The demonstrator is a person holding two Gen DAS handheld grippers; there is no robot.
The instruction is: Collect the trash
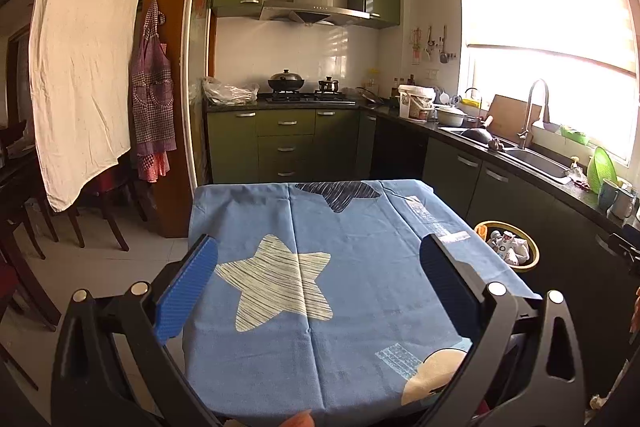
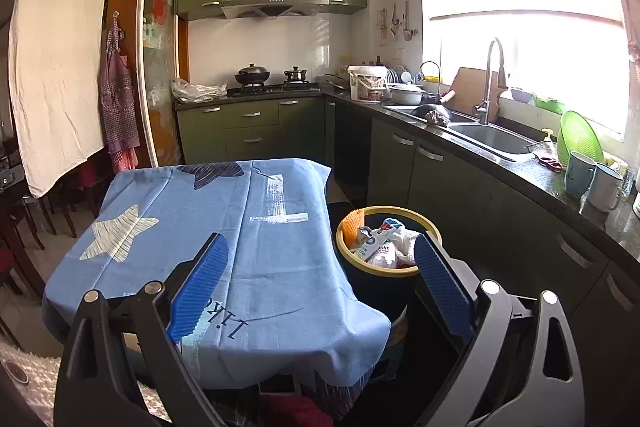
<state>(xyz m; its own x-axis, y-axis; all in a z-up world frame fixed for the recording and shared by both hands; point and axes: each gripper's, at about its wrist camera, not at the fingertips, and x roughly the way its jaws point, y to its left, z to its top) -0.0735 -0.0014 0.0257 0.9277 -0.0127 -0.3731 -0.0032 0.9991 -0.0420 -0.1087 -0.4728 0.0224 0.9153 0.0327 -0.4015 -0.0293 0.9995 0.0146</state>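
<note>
A dark bin with a yellow rim [image 2: 404, 215] stands on the floor to the right of the table; it holds crumpled white wrappers and cartons [image 2: 384, 243] and an orange piece [image 2: 354, 227]. The same bin [image 1: 532, 249] shows at the table's right edge in the left wrist view. My right gripper [image 2: 322, 249] hovers above the table's near right corner, open, with nothing between its blue pads. My left gripper [image 1: 320, 255] is also open and empty, above the blue star-printed tablecloth [image 1: 320, 287].
The blue tablecloth [image 2: 256, 239] covers a small table. A dark counter [image 2: 500, 155] with a sink, mugs and a green strainer runs along the right. Green cabinets and a stove stand at the back. Wooden chairs [image 1: 36, 227] and a hanging white cloth are on the left.
</note>
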